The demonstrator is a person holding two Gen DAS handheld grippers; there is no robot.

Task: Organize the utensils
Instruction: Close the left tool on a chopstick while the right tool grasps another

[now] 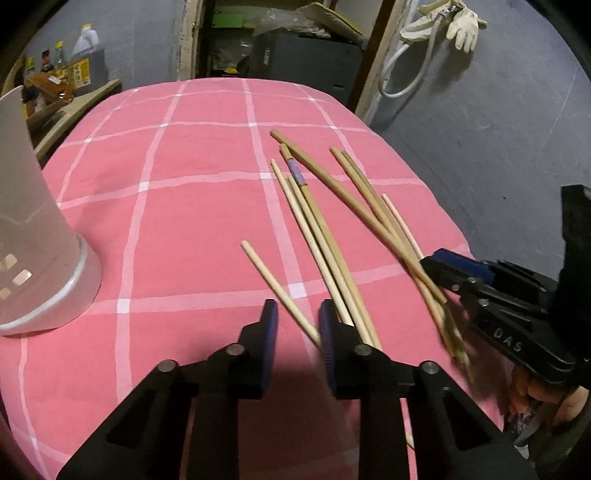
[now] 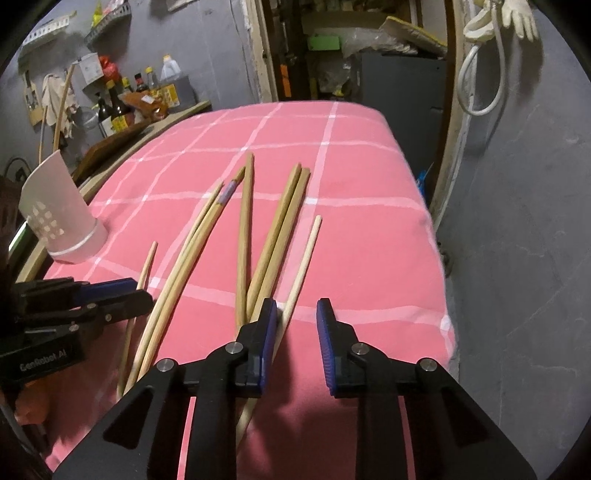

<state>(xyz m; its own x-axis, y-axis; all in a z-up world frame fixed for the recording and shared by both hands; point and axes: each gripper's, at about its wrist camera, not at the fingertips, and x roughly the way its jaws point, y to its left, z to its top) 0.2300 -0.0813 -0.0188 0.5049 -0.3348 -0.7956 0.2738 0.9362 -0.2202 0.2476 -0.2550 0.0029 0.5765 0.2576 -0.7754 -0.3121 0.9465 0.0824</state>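
Surface draped in a pink cloth (image 1: 184,229) with a white grid. On its right half, toward the near edge: a loose fan of wooden chopsticks (image 1: 332,229), far ends spread apart, near ends drawn together and crossing. Among them, one banded with purple tape (image 1: 296,171) close to its far end. Just left of the fan, a single pale chopstick (image 1: 273,280), slanting toward the near edge. At the left edge, well apart from the sticks, a white perforated holder (image 1: 37,221), upright.

Left gripper (image 1: 298,321) tipped down over the near edge, jaws released, with a narrow gap between the blue pads. Running into that gap, the single pale chopstick, lying against the right pad and clear of the left one, so not clamped. Just outside the right finger, more sticks of the fan passing by.

Right gripper (image 2: 296,317) likewise tipped down, toward the near right corner, jaws slack with a narrow gap. Entering that gap hard by the left pad, the outermost light chopstick (image 2: 304,254), clear of the right pad, so no clamp either. Just outside its left finger, the darker sticks crossing. From the left wrist view, its tips low over the crossed near ends, those ends blurred.

Beyond the far edge: a grey wall, a shelf with bottles (image 1: 77,62), and a pale glove (image 1: 461,22) hanging beside a white hose (image 1: 406,74).
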